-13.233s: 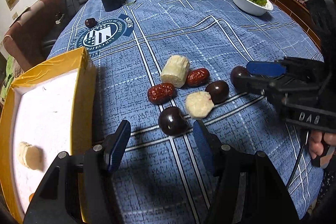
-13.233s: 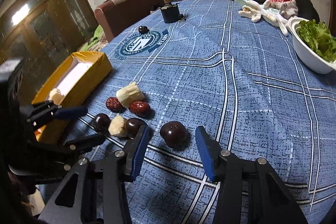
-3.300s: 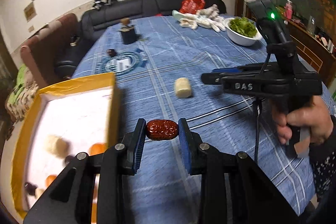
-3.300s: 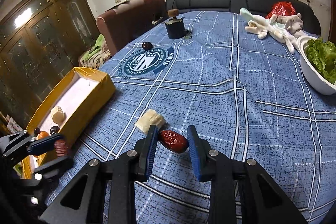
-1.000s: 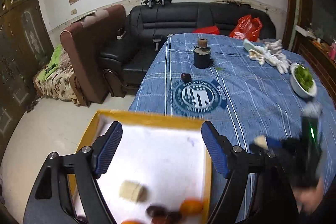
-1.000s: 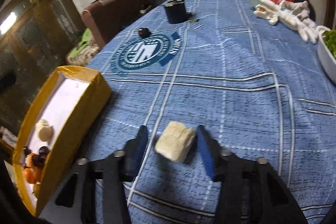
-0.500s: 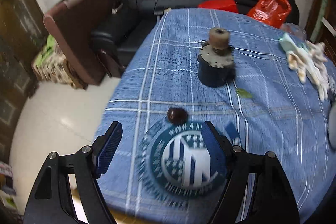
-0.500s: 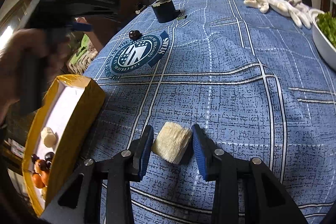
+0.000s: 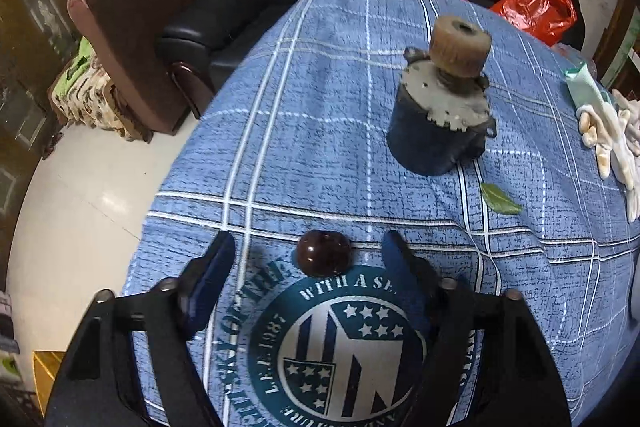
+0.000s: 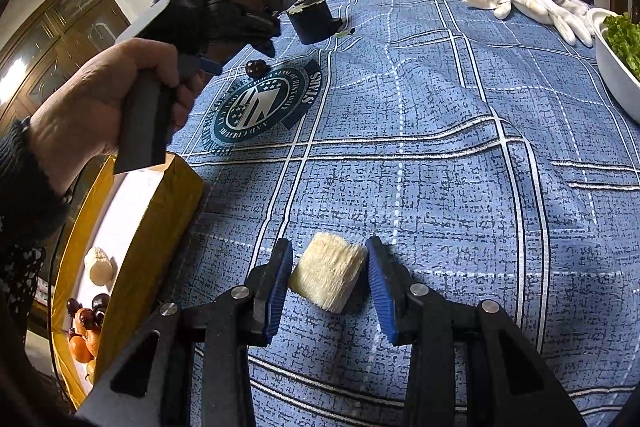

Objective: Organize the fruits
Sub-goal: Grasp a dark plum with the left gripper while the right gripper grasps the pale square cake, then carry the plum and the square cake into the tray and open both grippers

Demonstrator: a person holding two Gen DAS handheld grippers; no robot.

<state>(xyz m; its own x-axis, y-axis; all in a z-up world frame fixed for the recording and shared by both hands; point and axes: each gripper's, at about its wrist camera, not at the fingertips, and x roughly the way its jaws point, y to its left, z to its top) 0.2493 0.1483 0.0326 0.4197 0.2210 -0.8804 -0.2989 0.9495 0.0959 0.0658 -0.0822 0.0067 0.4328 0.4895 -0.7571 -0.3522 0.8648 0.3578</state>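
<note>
The dark round fruit (image 9: pixel 323 258) lies on the blue cloth (image 9: pixel 320 131) at the rim of the printed emblem (image 9: pixel 352 343), and we have the left gripper (image 9: pixel 308 259) straddling it: the fruit sits between the two blue fingers (image 9: pixel 210 277), nearer the far tips, with open cloth on either side of it. Those jaws have just been closing in, yet neither pad touches the fruit, so we judge this as the lining-up before a pinch. Beyond the fingertips stands a dark pot (image 9: pixel 438 131) with a cork-like knob, and a green leaf (image 9: pixel 500 203) lies to its right, both well clear of our reach. In the other view our right gripper (image 10: pixel 328 279) brackets the pale fibrous chunk (image 10: pixel 328 277), which rests on the cloth; the left finger seems to meet its edge while a slim gap shows at the right one (so no firm grip that we can see). To the left of those fingers stands the yellow box (image 10: pixel 168 219), where oranges (image 10: pixel 82 345) and dark fruits already sit, which is surely where both pieces are bound.
</note>
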